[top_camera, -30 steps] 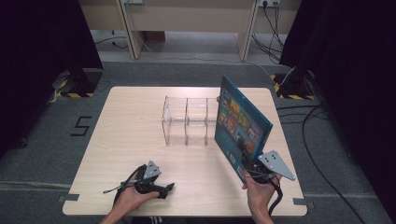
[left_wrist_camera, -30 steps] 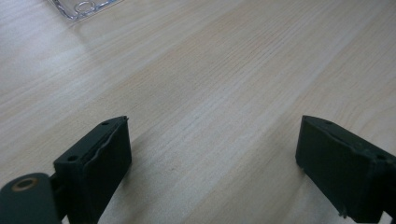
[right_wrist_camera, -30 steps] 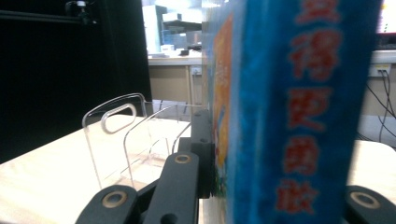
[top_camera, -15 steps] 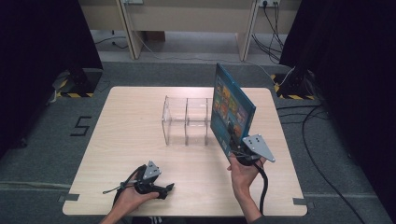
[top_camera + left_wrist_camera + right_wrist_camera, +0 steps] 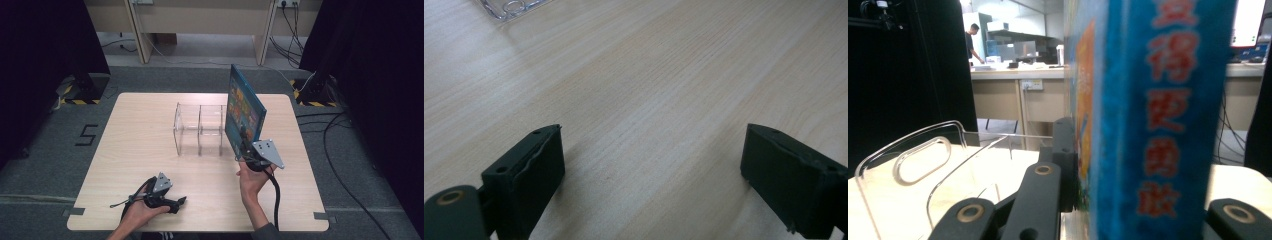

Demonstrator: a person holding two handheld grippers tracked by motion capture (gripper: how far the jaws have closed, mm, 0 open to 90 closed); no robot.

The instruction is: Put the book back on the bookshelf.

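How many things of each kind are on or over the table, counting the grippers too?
Book: 1
Clear rack: 1
Grippers: 2, the left gripper and the right gripper
Total: 4

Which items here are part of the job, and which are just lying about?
In the job:
- blue book, upright, clamped in the right tongs
- clear acrylic rack, beside the book

Lying about:
- left tongs, open, resting on the table
- floor cables
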